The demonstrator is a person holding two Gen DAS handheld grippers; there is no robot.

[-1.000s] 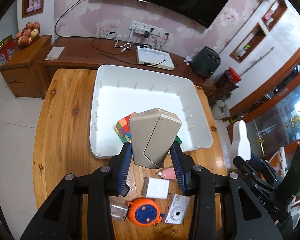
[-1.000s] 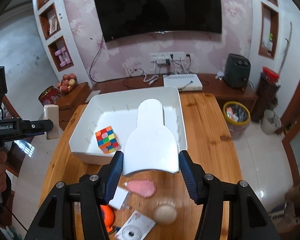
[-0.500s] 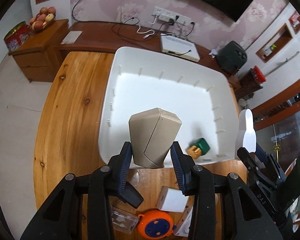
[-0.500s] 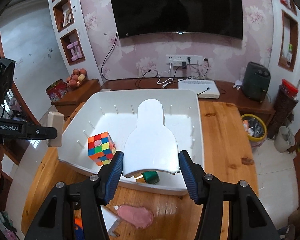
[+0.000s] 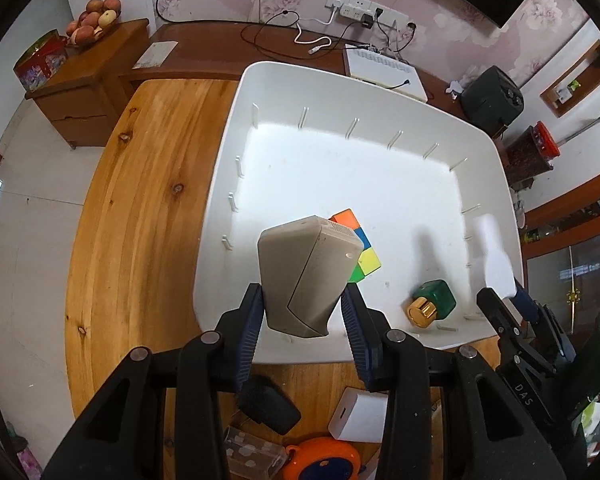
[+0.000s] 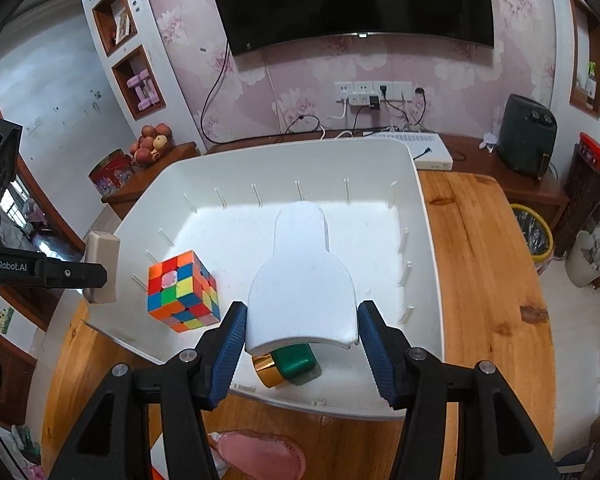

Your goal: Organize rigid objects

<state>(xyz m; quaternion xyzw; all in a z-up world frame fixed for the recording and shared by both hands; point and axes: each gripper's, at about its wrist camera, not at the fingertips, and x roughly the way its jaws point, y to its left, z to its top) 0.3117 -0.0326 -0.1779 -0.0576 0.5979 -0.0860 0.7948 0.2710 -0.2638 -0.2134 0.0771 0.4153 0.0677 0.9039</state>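
Beige box (image 5: 306, 276) clamped between left jaws.

Two black handheld grippers are seen, each with a pair of angular arms ending in ribbed blue pads (image 5: 249, 340). Round silver screws (image 6: 415, 354) are set at the joints. White lettering reading GenRobot.AI is printed along the left gripper (image 6: 96, 274), and DAS is marked on the right gripper (image 5: 500, 304)
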